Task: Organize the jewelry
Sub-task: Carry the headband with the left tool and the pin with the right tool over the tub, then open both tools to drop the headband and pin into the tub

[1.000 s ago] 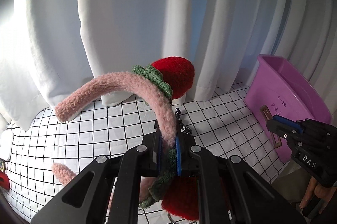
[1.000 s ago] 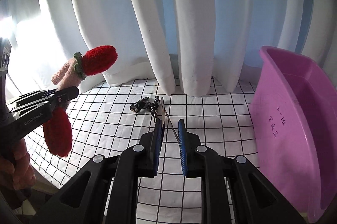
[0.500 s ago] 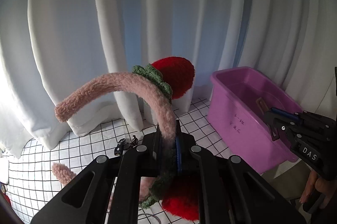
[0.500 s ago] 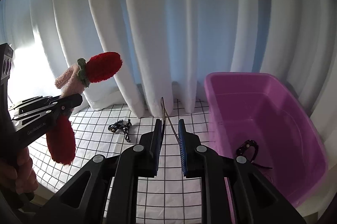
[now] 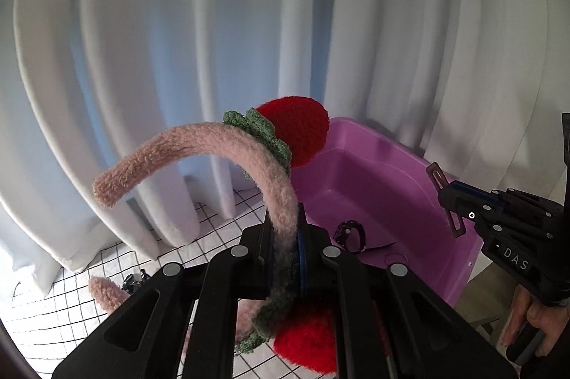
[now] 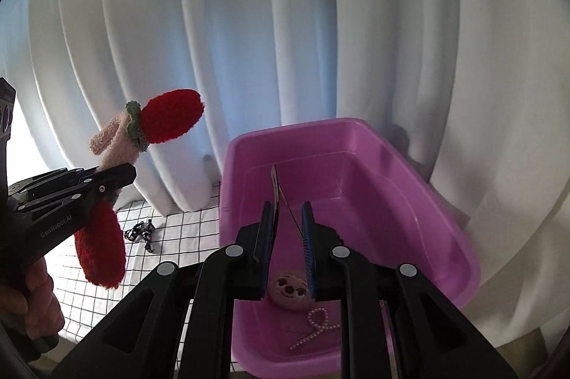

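My left gripper point(image 5: 285, 229) is shut on a fuzzy pink headband point(image 5: 199, 144) that carries red knitted strawberries point(image 5: 299, 129) with green leaves. It hangs beside the left rim of the purple bin point(image 5: 356, 126). My right gripper point(image 6: 288, 218) is shut on a thin brown hair clip point(image 6: 276, 186) and hovers over the purple bin point(image 6: 409, 186). In the right wrist view the left gripper point(image 6: 121, 176) and the headband point(image 6: 117, 144) show at the left. The right gripper point(image 5: 452, 197) with the clip point(image 5: 441, 186) shows at the right of the left wrist view.
Inside the bin lie a round pink face piece point(image 6: 290, 288), a pearl clip point(image 6: 319, 325) and a black band point(image 5: 351, 231). A black trinket point(image 6: 140, 231) rests on the checked cloth point(image 6: 178, 236). White curtains point(image 6: 249, 40) hang close behind. A hand point(image 6: 32, 300) grips the left tool.
Both grippers have swung to the right and risen, each still holding its item. The purple bin has come from the right edge to under the right gripper, and the checked cloth has slid away left.
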{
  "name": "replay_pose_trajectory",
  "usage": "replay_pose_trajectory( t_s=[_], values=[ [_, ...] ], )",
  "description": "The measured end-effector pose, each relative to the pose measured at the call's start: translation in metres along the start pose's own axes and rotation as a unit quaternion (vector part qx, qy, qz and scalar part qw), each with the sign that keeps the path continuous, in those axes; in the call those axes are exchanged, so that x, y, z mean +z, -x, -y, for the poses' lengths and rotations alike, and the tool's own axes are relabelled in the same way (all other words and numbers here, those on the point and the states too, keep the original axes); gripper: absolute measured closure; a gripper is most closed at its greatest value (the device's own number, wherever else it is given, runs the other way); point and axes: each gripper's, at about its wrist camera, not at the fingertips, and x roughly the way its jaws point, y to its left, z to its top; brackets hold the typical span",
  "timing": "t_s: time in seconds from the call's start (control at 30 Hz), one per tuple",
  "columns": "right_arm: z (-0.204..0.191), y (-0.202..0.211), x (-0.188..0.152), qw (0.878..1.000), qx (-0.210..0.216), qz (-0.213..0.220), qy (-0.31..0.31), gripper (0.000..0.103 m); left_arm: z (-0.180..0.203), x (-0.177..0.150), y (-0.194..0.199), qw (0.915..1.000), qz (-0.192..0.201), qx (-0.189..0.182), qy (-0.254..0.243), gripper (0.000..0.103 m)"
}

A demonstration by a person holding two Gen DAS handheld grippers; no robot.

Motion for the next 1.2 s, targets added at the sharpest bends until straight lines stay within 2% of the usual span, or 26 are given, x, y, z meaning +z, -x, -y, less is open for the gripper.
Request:
replay_pose_trajectory(
  t_s=[0.23,0.5,0.8,0.93,1.0,1.03,1.07,1.1,1.13,1.17,1.2],
  values=[
    [0.044,-0.011,-0.003,0.999,-0.017,-0.007,-0.033,0.088,0.049,0.017,-0.041,0.9994,-0.013,-0.021,-0.024,0.093],
    [0.080,-0.042,-0.016,0.997,-0.025,-0.043,-0.063,0.088,0.089,0.021,-0.098,0.9974,-0.057,-0.029,-0.032,0.093],
    [0.097,-0.083,-0.022,0.992,-0.024,-0.094,-0.079,0.087,0.100,0.026,-0.142,0.9941,-0.103,-0.019,-0.025,0.092],
    [0.094,-0.085,-0.021,0.992,-0.022,-0.101,-0.072,0.086,0.096,0.025,-0.146,0.9934,-0.111,-0.013,-0.024,0.091],
    [0.091,-0.086,-0.019,0.992,-0.025,-0.103,-0.066,0.086,0.093,0.024,-0.147,0.9933,-0.113,-0.009,-0.022,0.087],
    [0.091,-0.084,-0.019,0.992,-0.029,-0.102,-0.062,0.081,0.092,0.023,-0.143,0.9934,-0.113,-0.009,-0.020,0.087],
    [0.090,-0.084,-0.018,0.993,-0.030,-0.100,-0.060,0.073,0.090,0.023,-0.143,0.9936,-0.111,-0.007,-0.018,0.080],
    [0.089,-0.083,-0.017,0.993,-0.030,-0.098,-0.058,0.066,0.089,0.022,-0.144,0.9940,-0.108,-0.002,-0.017,0.063],
    [0.088,-0.080,-0.016,0.993,-0.032,-0.094,-0.056,0.054,0.089,0.022,-0.144,0.9947,-0.102,0.002,-0.016,0.053],
    [0.087,-0.079,-0.016,0.994,-0.033,-0.090,-0.054,0.047,0.088,0.023,-0.141,0.9955,-0.093,0.005,-0.015,0.038],
    [0.087,-0.077,-0.015,0.994,-0.034,-0.087,-0.052,0.047,0.087,0.025,-0.138,0.9964,-0.084,0.007,-0.014,0.033]
  ],
)
